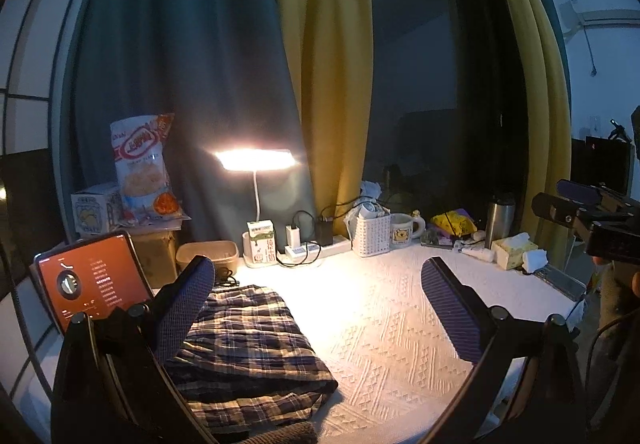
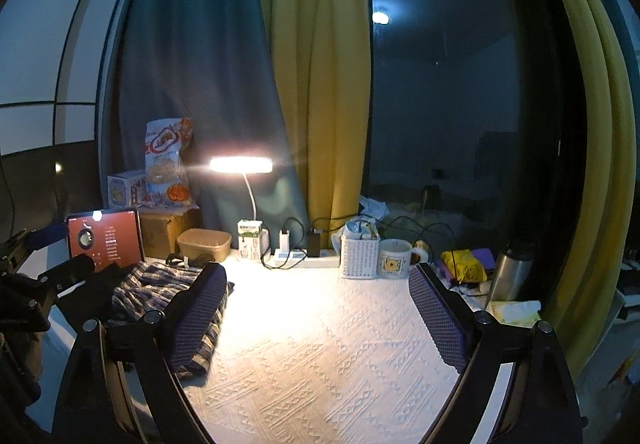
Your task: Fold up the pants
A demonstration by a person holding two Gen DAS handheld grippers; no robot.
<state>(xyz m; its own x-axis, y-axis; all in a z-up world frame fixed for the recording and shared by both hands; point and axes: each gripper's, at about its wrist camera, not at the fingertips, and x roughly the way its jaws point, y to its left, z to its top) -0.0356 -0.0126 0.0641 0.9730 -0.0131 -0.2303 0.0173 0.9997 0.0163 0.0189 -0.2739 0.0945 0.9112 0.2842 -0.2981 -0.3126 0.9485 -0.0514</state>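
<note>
The plaid pants (image 1: 244, 348) lie folded in a flat bundle near the left edge of the counter (image 1: 400, 324), in front of the tablet (image 1: 92, 280). The left claw (image 1: 316, 308) stands wide apart above them, holding nothing. The right claw (image 2: 316, 316) is also spread wide and empty, over the bare white cloth toward the counter's middle.

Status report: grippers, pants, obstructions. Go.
Left gripper open, empty. Right gripper open, empty. Plaid checked pants folded flat on white textured tablecloth. Nothing obstructing.
</note>
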